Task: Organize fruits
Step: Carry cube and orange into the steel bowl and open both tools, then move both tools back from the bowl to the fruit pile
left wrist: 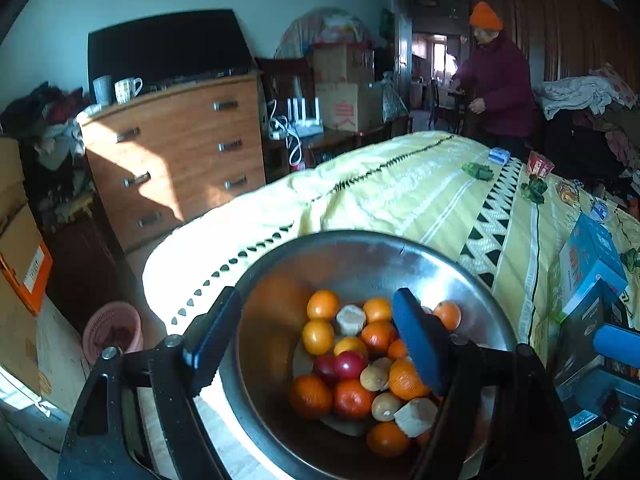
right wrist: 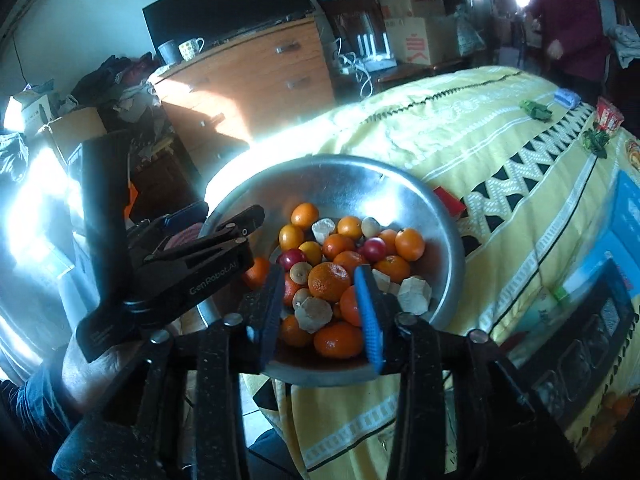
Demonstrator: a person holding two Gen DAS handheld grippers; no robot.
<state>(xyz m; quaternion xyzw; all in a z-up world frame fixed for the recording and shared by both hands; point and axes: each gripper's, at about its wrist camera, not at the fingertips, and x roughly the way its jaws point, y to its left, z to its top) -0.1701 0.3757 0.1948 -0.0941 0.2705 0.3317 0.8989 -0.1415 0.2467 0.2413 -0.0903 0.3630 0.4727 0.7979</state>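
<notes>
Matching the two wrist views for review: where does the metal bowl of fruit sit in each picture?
Left wrist: metal bowl fills the lower centre, partly behind the fingers.
Right wrist: same bowl sits centre, slightly left, above the fingers.
Shared landmark: wooden dresser up left, behind the yellow cloth.

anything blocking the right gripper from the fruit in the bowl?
Nothing visible. The right gripper is open just above the near rim of the metal bowl, with the oranges uncovered right ahead. The left gripper sits off at the bowl's left rim, clear of that path.
</notes>
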